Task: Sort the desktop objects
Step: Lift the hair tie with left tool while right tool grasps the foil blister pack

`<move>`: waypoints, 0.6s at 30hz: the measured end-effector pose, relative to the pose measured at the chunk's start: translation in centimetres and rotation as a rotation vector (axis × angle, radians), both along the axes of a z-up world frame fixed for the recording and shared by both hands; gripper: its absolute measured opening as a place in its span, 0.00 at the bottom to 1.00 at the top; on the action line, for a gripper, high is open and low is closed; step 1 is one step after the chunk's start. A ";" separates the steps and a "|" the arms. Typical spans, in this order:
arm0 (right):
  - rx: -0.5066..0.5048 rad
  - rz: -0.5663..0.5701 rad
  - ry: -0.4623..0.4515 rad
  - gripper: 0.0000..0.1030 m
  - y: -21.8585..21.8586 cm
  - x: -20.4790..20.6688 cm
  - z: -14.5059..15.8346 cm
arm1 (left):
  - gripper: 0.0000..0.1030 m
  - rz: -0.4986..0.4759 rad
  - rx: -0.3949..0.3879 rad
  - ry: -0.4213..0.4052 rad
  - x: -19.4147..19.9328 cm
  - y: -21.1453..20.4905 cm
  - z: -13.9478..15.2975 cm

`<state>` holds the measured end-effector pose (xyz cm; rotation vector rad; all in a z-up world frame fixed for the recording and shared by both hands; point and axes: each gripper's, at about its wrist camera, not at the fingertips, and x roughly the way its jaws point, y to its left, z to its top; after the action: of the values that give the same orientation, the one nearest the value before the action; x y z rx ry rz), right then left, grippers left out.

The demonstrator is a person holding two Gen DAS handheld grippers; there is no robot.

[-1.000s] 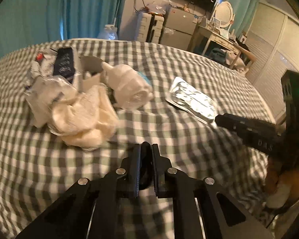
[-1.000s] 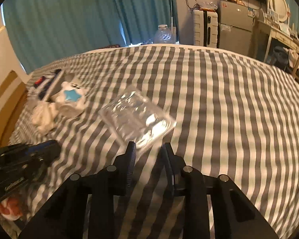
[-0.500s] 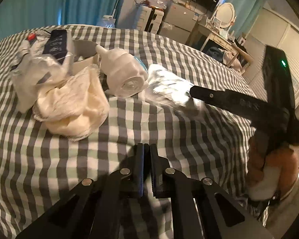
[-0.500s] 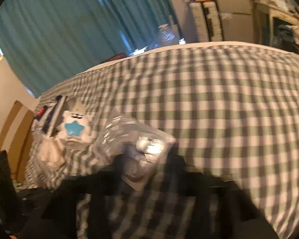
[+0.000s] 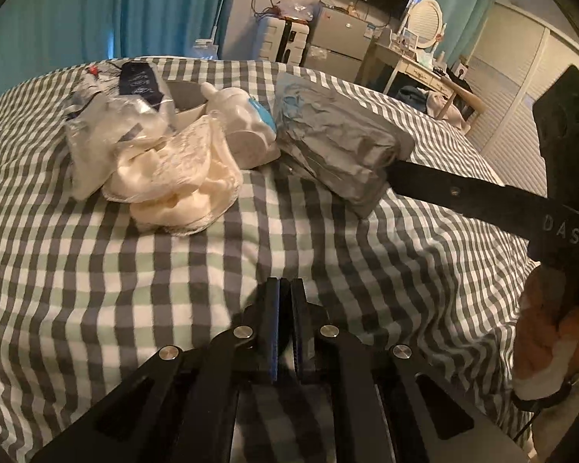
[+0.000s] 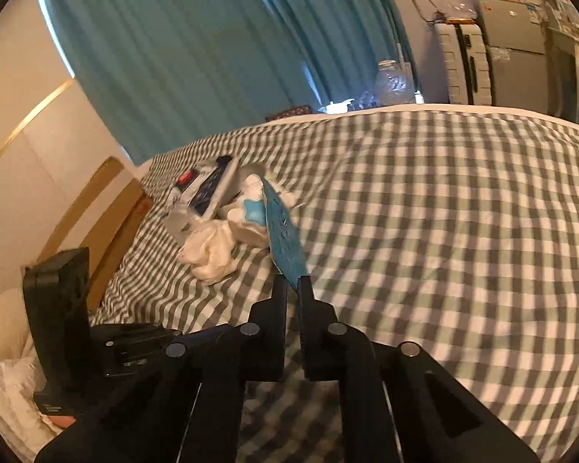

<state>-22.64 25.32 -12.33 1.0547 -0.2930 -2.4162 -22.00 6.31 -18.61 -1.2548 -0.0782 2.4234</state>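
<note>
My right gripper (image 6: 292, 283) is shut on a flat clear plastic packet with blue contents (image 6: 281, 239) and holds it edge-up above the bed, beside the pile. In the left wrist view the packet (image 5: 336, 146) hangs off the right gripper's fingers (image 5: 444, 189), next to a white toy with a blue star (image 5: 247, 131). The pile also holds a cream cloth (image 5: 181, 177), a crumpled clear bag (image 5: 112, 131) and a dark blue package (image 5: 137, 81). My left gripper (image 5: 285, 289) is shut and empty, low over the checked bedspread (image 5: 96, 270).
A wooden headboard (image 6: 108, 208) stands left of the pile. Teal curtains (image 6: 173, 50) hang behind the bed. A suitcase (image 5: 285, 38), a small fridge (image 5: 339, 38) and a dressing table (image 5: 417, 61) stand beyond the far edge.
My right gripper closed on the packet, lifted it off the bedspread and carried it left to the pile. My left gripper stayed shut and shifted slightly.
</note>
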 end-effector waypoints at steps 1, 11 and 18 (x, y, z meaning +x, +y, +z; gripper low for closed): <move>0.029 0.005 0.002 0.10 -0.7 0.0 0.0 | 0.07 0.002 0.004 -0.003 0.2 -0.3 0.0; 0.180 -0.074 0.005 0.09 -4.6 -2.1 -0.5 | 0.41 -0.009 0.080 -0.017 2.0 -2.0 0.3; 0.154 -0.119 -0.004 0.08 -1.7 0.5 -0.3 | 0.57 -0.016 0.048 0.019 3.0 -1.2 0.4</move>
<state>-22.10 23.63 -12.62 1.1378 -0.1770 -2.5774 -19.00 5.11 -18.19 -1.2071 -0.1203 2.4050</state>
